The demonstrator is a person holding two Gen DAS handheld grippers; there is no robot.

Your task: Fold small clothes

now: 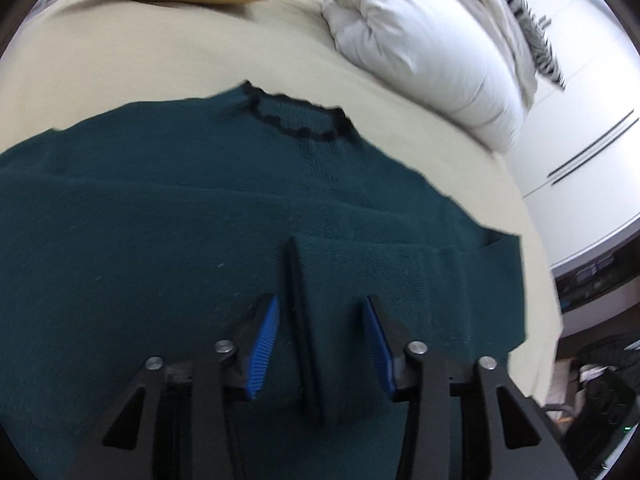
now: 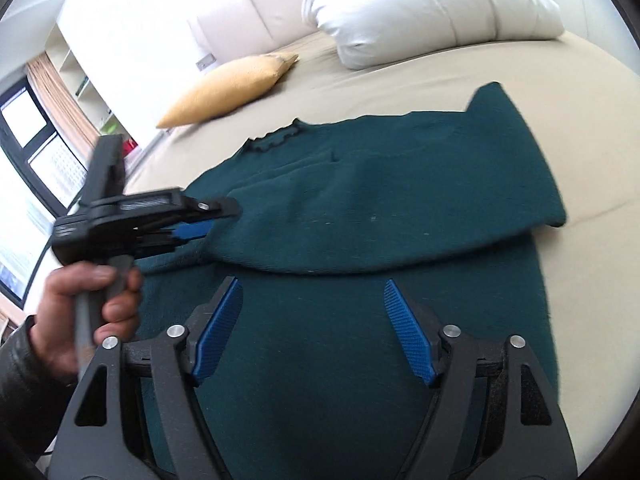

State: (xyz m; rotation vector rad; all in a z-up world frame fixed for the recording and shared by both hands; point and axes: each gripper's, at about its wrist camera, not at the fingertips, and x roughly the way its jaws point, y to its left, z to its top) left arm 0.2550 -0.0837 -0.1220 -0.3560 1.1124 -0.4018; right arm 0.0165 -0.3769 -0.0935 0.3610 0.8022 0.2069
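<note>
sweater [image 2: 360, 208] lying partly folded, sleeves in | left gripper [image 1: 320, 312] gaping over cuff | right gripper [image 2: 312, 292] gaping above hem | final folds remaining

The sweater [image 2: 360, 208] lies on the bed [image 2: 592, 128], with two pillows [image 2: 228, 88] beyond its collar.

The left wrist camera sits just behind its gripper's fingers [image 1: 276, 320] and looks down, very near, on the green sweater [image 1: 160, 220], toward the collar and the white duvet [image 1: 420, 40]. The right wrist camera looks from a little higher and further back along the bed [image 2: 580, 120]. Both views share the sweater, the yellow pillow [image 2: 228, 88] and the duvet. The right view also shows the left gripper [image 2: 208, 220].
</note>
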